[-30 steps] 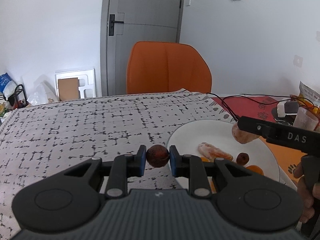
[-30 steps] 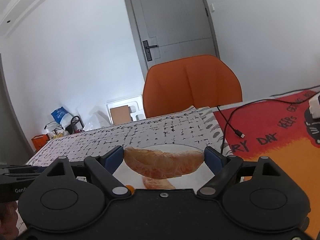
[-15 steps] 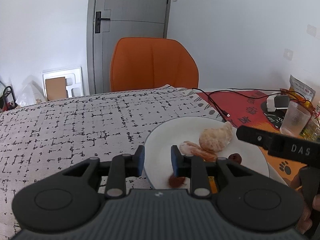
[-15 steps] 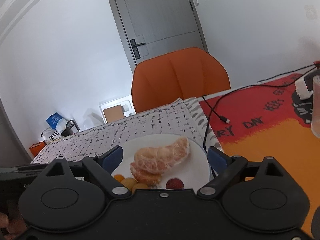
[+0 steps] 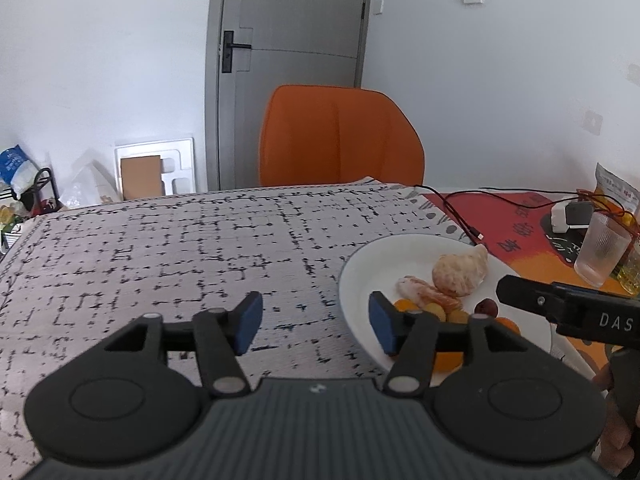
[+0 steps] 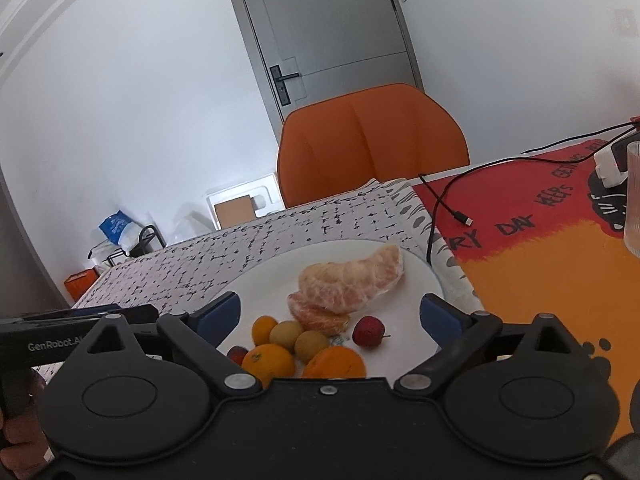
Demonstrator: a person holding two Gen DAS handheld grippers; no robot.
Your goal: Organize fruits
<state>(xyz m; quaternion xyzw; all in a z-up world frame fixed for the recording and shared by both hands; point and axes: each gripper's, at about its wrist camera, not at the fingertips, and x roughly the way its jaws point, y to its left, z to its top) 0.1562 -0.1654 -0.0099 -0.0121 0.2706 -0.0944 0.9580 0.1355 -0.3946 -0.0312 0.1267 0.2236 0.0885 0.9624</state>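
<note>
The left tool [image 5: 315,326] stands wide open with nothing between its blue pads, one pad over the patterned cloth [image 5: 192,248] and the other over the near left rim of the white plate [image 5: 360,268]. The right tool [image 6: 330,314] is also spread wide and holds nothing; its pads hang apart on either side of the plate [image 6: 264,276], above the fruit.

All the fruit in view lies on the plate. The large peeled citrus piece [image 6: 350,282] rests toward the far middle, overlapping a smaller peeled segment [image 6: 318,318] just in front of it. Nearer the tool sit two yellowish round fruits [image 6: 298,338], touching each other, a small orange one [image 6: 264,328] beside them, two bigger oranges [image 6: 268,360] at the near edge, and a small red fruit [image 6: 368,332] off to the right, apart from the rest. A dark red fruit [image 6: 237,354] peeps out at the near left, partly hidden by the tool.

The far and right parts of the plate are bare. The plate's right rim reaches the cloth's edge, close to the red and orange mat [image 6: 552,248]. A black cable [image 6: 436,208] trails across that mat near the plate's far right rim, and a ribbed glass [image 5: 602,250] stands well to the right (only its edge shows in the right view). Left of the plate the cloth runs flat to the desk's far edge, where an orange chair [image 5: 340,136] stands
</note>
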